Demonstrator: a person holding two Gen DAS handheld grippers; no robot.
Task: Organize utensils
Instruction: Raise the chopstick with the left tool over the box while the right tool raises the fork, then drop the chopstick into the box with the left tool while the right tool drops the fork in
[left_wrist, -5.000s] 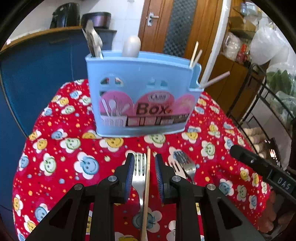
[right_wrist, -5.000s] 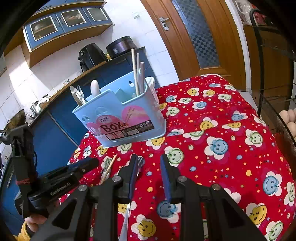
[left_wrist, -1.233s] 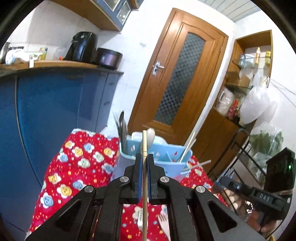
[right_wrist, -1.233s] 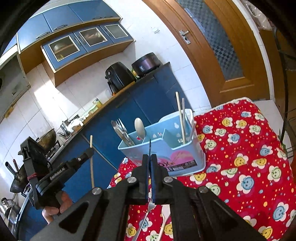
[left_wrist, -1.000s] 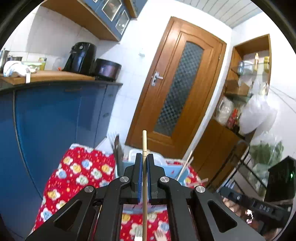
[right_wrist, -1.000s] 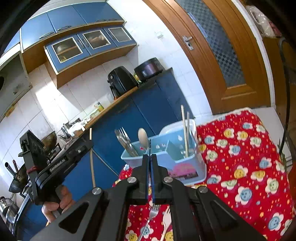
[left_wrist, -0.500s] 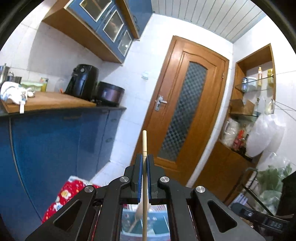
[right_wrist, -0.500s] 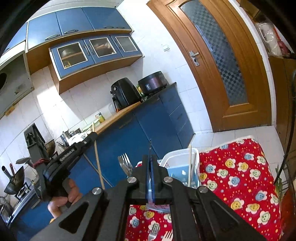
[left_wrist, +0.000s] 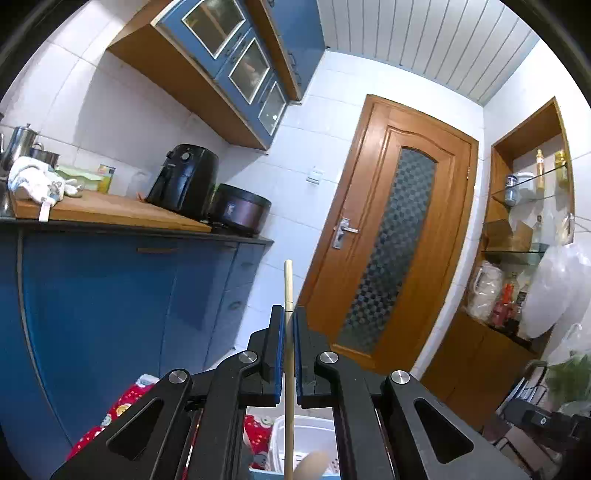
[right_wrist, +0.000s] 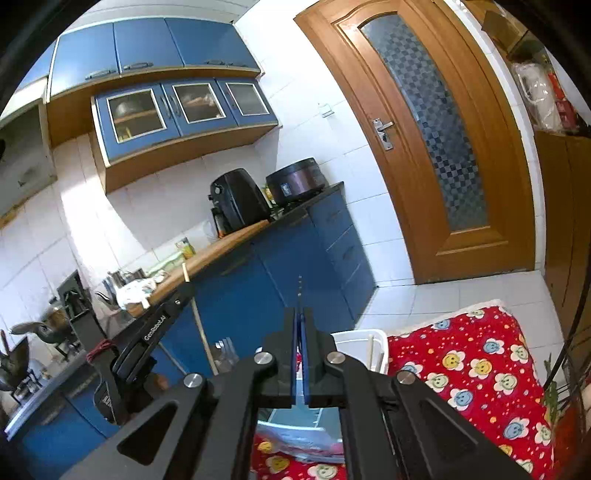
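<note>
My left gripper (left_wrist: 288, 314) is shut on a wooden chopstick (left_wrist: 288, 284) held upright; its lower end hangs over the blue utensil box (left_wrist: 295, 458), which shows at the bottom edge with a spoon (left_wrist: 312, 467) in it. My right gripper (right_wrist: 299, 317) is shut on a thin metal utensil handle (right_wrist: 299, 286) seen edge-on, above the box (right_wrist: 354, 350). In the right wrist view the left gripper (right_wrist: 186, 291) and its chopstick (right_wrist: 197, 317) are to the left, beside forks (right_wrist: 223, 349) standing in the box.
The red smiley-flower tablecloth (right_wrist: 476, 373) lies below to the right. A blue counter (left_wrist: 110, 280) with a black air fryer (left_wrist: 183, 182) and a cooker (left_wrist: 240, 214) stands behind. A wooden door (left_wrist: 391, 236) is at the back, shelves (left_wrist: 528, 229) to the right.
Both grippers have risen and tilted up with their utensils. The box and tablecloth have dropped to the bottom of both views. The left chopstick now hangs over the box.
</note>
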